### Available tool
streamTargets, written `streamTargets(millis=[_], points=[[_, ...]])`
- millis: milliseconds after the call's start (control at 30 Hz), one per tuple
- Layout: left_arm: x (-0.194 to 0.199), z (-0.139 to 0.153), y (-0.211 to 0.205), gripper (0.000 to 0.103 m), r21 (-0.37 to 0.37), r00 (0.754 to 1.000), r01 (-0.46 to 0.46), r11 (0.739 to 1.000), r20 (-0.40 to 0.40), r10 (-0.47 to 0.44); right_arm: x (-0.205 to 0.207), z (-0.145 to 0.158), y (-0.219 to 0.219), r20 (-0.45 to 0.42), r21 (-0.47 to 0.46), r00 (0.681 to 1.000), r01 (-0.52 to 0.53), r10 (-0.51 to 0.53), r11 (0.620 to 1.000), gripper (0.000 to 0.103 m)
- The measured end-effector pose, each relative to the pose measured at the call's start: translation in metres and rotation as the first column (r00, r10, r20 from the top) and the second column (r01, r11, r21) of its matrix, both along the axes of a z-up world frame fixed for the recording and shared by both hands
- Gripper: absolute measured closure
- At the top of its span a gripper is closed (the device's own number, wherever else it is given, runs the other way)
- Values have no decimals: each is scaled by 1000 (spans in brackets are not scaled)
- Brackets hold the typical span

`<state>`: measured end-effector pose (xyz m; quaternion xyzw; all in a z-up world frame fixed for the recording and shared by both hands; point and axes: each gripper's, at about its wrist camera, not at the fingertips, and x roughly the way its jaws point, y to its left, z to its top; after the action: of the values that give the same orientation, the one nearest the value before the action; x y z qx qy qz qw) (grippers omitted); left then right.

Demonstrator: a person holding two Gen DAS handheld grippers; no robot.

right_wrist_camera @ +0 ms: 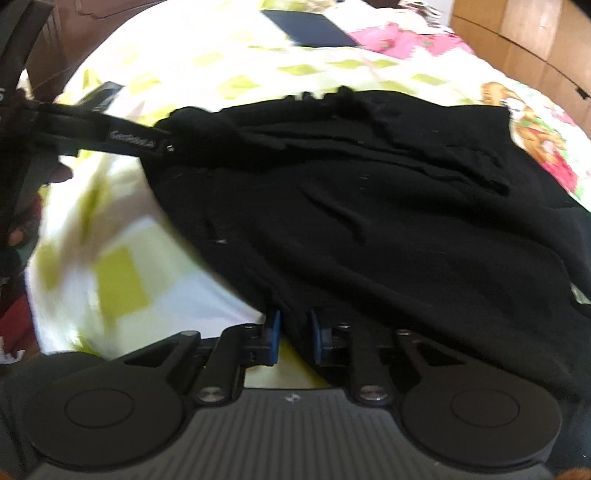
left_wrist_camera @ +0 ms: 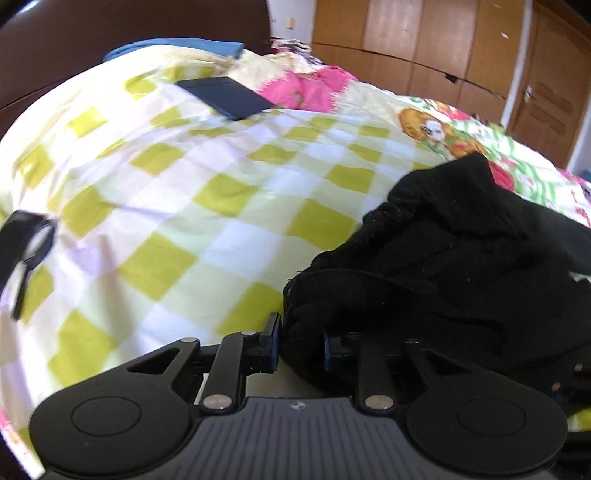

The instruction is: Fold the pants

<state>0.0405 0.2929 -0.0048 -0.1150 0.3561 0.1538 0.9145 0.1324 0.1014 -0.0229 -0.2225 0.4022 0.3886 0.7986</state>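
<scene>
The black pants (right_wrist_camera: 369, 206) lie on a bed with a yellow-and-white checked sheet (left_wrist_camera: 184, 206). My left gripper (left_wrist_camera: 301, 345) is shut on a bunched edge of the pants (left_wrist_camera: 443, 258), which spread to the right in the left wrist view. My right gripper (right_wrist_camera: 295, 338) is shut on the near edge of the pants. In the right wrist view the left gripper (right_wrist_camera: 140, 142) reaches in from the left and holds the pants' far left corner. Both views are blurred.
A dark blue folded item (left_wrist_camera: 225, 96) lies far up the bed, also in the right wrist view (right_wrist_camera: 310, 31). Pink and cartoon-print bedding (left_wrist_camera: 436, 129) lies at the right. A dark headboard (left_wrist_camera: 129, 33) and wooden wardrobe (left_wrist_camera: 424, 40) stand behind.
</scene>
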Motion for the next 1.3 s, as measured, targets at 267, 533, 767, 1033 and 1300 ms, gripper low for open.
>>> streamTargets(millis=[267,533,767,1033,1300], points=[[-36,-8,38,64,106,993,-96,990,-64,103,-31,5,40,-89,82,994,-61,69,995,80],[-54,14,9,60,209,992,-123,970,-16,129,-18,39,-77,-133,210,972,221,-196,953,69],[-54,47,-68,56,258,997,11,966,72,-31,3,34,-296,-167,203,708,706,-686,679,64],[3,41,-217,52,209,916,386,898,30,-401,2,17,-485,-279,290,315,928,-907,233,60],[47,18,-317,51,201,800,591,781,-27,-599,29,-7,-522,-409,383,241,921,-880,74,60]])
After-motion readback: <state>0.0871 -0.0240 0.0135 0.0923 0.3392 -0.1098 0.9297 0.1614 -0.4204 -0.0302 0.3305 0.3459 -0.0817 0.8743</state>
